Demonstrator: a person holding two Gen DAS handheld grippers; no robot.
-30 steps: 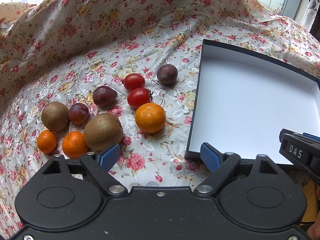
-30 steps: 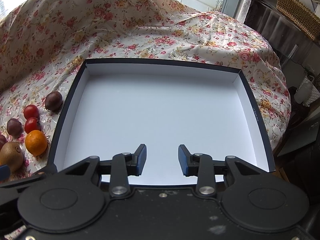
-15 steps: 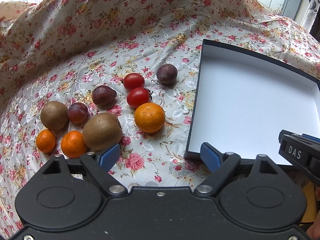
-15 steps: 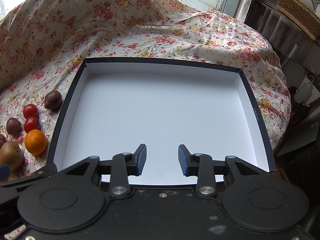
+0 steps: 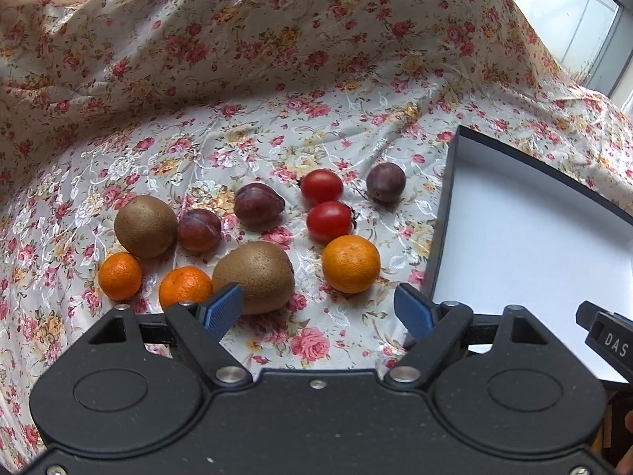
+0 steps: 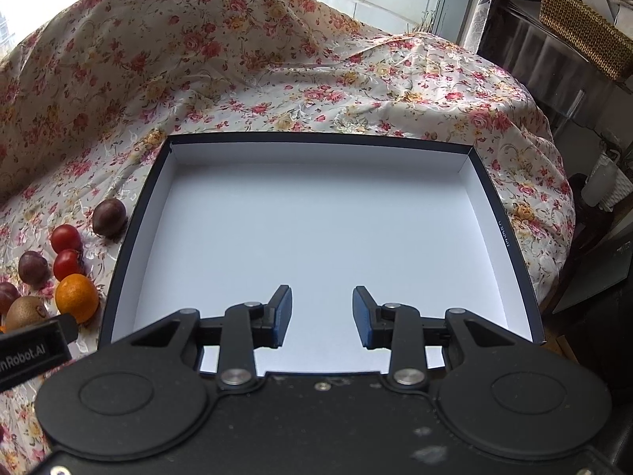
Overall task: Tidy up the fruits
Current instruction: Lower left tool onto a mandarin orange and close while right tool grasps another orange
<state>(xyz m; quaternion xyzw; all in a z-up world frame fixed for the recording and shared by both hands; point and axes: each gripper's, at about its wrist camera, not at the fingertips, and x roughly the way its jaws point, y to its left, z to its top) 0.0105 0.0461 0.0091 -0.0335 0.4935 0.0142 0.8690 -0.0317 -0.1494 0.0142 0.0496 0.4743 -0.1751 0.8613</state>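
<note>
Several fruits lie on the flowered cloth left of a shallow black box (image 5: 443,213) with a white inside (image 6: 316,237) and nothing in it. In the left wrist view they are three oranges, the largest (image 5: 350,263) nearest the box, two kiwis (image 5: 255,276) (image 5: 145,225), two red tomatoes (image 5: 328,221) (image 5: 321,186) and three dark plums (image 5: 385,182). My left gripper (image 5: 320,308) is open, low over the cloth, just short of the front kiwi and large orange. My right gripper (image 6: 322,312) hangs open over the box's near part, holding nothing.
The flowered cloth (image 5: 277,59) rises in folds behind the fruit and box. A wicker basket (image 6: 585,31) sits on a dark shelf at the far right, past the cloth's right edge. The other gripper's body (image 5: 609,340) shows at the left view's right side.
The left gripper has shifted slightly, so the fruit sits a little further right and nearer in its view. The right gripper and box have barely moved. Both stay open.
</note>
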